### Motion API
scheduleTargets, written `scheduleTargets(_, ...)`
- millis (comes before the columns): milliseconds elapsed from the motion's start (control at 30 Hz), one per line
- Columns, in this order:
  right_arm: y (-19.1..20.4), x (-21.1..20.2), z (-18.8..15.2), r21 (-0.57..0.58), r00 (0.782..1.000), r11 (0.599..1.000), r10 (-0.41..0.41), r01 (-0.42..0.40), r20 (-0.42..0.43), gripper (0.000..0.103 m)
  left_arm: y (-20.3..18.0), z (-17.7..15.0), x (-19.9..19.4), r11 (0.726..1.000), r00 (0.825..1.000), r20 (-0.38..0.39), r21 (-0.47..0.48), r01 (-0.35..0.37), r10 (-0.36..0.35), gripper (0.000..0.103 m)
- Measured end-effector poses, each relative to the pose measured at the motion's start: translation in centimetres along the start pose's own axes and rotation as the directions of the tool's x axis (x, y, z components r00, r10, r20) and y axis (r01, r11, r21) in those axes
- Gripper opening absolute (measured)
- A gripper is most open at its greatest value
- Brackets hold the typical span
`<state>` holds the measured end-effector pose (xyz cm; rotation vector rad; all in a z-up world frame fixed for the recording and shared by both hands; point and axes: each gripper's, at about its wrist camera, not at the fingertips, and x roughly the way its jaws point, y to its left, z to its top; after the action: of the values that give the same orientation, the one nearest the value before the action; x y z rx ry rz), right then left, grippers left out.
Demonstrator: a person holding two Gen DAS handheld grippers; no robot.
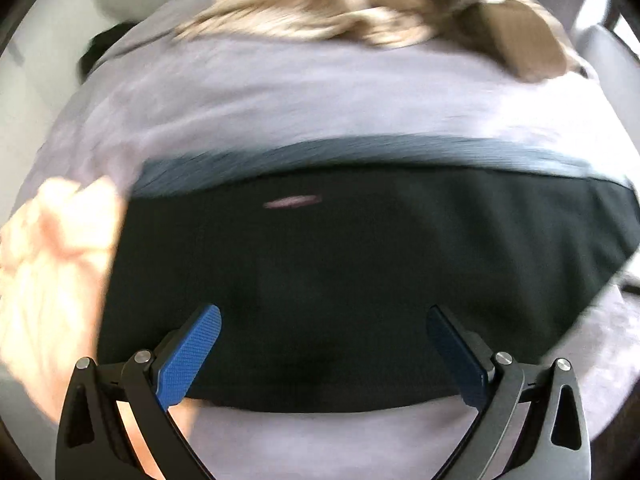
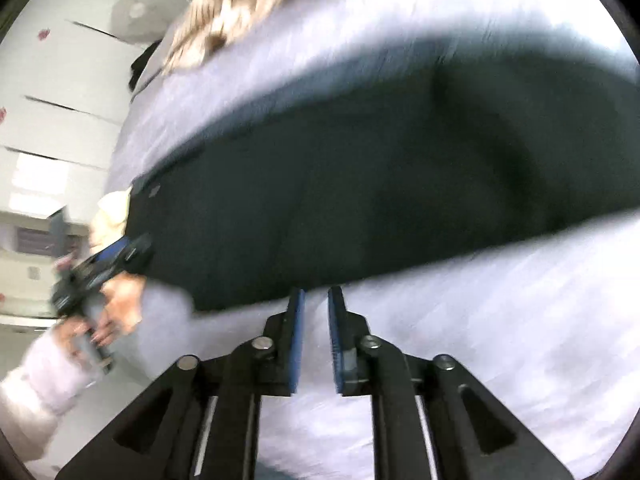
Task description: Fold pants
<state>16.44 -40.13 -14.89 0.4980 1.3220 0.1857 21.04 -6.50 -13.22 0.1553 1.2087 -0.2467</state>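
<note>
Lying flat on the lilac bedcover [image 2: 500, 320], the dark pants [image 2: 340, 184] run lengthwise across both views, directly ahead of the empty, widely spread left gripper [image 1: 323, 360] and just beyond the nearly closed, empty right gripper [image 2: 317, 340].

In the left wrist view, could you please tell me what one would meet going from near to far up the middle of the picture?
left gripper, its jaws wide apart → a strip of pale sheet → dark pants → their blue-grey band → more pale sheet → tan furry blanket.
</note>
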Motion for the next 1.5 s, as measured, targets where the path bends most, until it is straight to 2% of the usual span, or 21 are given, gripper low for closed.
scheduleTargets(33,-0.3,-0.6,1.0,-0.011,0.999,0.999,-0.039,0.039,0.034,0.030,-2.0,0.3,0.3,0.999,0.999,0.001,0.016,0.037,-0.037,0.103)
scheduleTargets(67,-0.8,-0.8,2.1,-0.010,0.996,0.997,-0.075,0.076,0.056,0.047,-3.5,0.5,0.9,0.998,0.998,-0.002,0.027,0.061,-0.061,0.103)
scheduleTargets(100,-1.6,-0.3,2.9,-0.007,0.993,0.995,-0.103,0.104,0.058,0.054,-5.5,0.7,1.9,0.997,0.998,-0.016,0.041,0.064,-0.063,0.103)
scheduleTargets(167,-3.2,2.1,3.1,-0.023,0.984,0.984,-0.176,0.176,0.006,0.050,-8.6,0.0,4.7,0.995,0.997,-0.080,0.094,0.019,-0.011,0.103)
scheduleTargets(233,-3.7,3.6,1.6,-0.082,0.975,0.972,-0.223,0.222,-0.001,0.050,-9.5,-1.3,5.7,0.986,0.998,-0.052,0.162,-0.033,0.042,0.103)
scheduleTargets(267,-3.3,3.5,0.5,-0.133,0.967,0.958,-0.254,0.254,0.017,0.050,-9.5,-2.1,5.4,0.982,0.999,-0.019,0.187,-0.033,0.037,0.103)
scheduleTargets(367,-2.8,3.3,-1.3,-0.199,0.948,0.929,-0.319,0.312,0.000,0.049,-8.4,-2.2,4.7,0.985,0.998,-0.055,0.171,-0.005,0.015,0.103)
scheduleTargets(433,-2.1,2.2,-1.3,-0.193,0.954,0.936,-0.300,0.295,0.003,0.049,-7.9,-1.3,3.7,0.989,0.997,-0.079,0.149,-0.009,0.021,0.103)
scheduleTargets(533,-2.1,-1.3,0.3,-0.130,0.974,0.967,-0.210,0.219,0.083,0.051,-7.5,0.7,1.7,0.992,1.000,0.005,0.122,0.007,-0.007,0.103)
scheduleTargets(633,-0.8,-2.1,3.4,-0.144,0.969,0.965,-0.199,0.220,0.147,0.051,-7.3,4.2,2.4,0.997,0.998,0.054,0.073,-0.020,0.016,0.103)
scheduleTargets(733,0.9,0.9,7.2,-0.163,0.970,0.962,-0.197,0.220,0.146,0.051,-5.7,7.4,5.6,0.993,0.992,0.050,-0.025,-0.115,0.116,0.103)
scheduleTargets(800,1.3,3.4,8.6,-0.171,0.972,0.960,-0.202,0.221,0.123,0.051,-4.1,8.5,7.5,0.976,0.983,0.034,-0.127,-0.177,0.183,0.103)
scheduleTargets(833,1.6,5.0,9.6,-0.174,0.972,0.959,-0.209,0.225,0.102,0.051,-3.0,9.0,8.3,0.968,0.981,0.021,-0.171,-0.186,0.192,0.103)
scheduleTargets(900,1.3,7.3,10.3,-0.190,0.963,0.944,-0.259,0.269,0.078,0.051,-1.8,9.3,8.9,0.953,0.970,0.019,-0.192,-0.236,0.244,0.103)
scheduleTargets(967,0.4,7.3,11.1,-0.209,0.953,0.931,-0.277,0.298,0.124,0.051,-0.7,9.6,9.3,0.946,0.962,0.002,-0.183,-0.268,0.273,0.103)
scheduleTargets(1067,-1.7,5.1,12.1,-0.151,0.910,0.902,-0.380,0.404,0.167,0.051,0.9,9.6,8.5,0.947,0.966,-0.014,-0.190,-0.258,0.260,0.103)
scheduleTargets(1133,-3.5,3.2,12.5,-0.065,0.919,0.924,-0.365,0.377,0.147,0.062,1.1,9.3,7.6,0.953,0.968,-0.011,-0.175,-0.249,0.251,0.103)
scheduleTargets(1167,-4.4,1.9,12.3,-0.019,0.925,0.933,-0.354,0.360,0.140,0.073,1.1,9.1,7.1,0.956,0.969,-0.011,-0.161,-0.244,0.245,0.103)
scheduleTargets(1200,-5.2,0.4,11.7,0.018,0.933,0.943,-0.333,0.334,0.140,0.076,0.7,8.7,6.4,0.961,0.971,-0.012,-0.141,-0.238,0.239,0.103)
scheduleTargets(1333,-7.0,-2.9,7.5,0.108,0.949,0.954,-0.291,0.279,0.121,0.076,-1.3,6.9,4.1,0.980,0.982,-0.021,-0.062,-0.187,0.186,0.103)
scheduleTargets(1500,-9.7,-5.4,1.3,0.247,0.963,0.940,-0.260,0.234,0.076,0.079,-7.3,4.2,1.4,0.996,0.995,-0.062,0.054,-0.077,0.081,0.103)
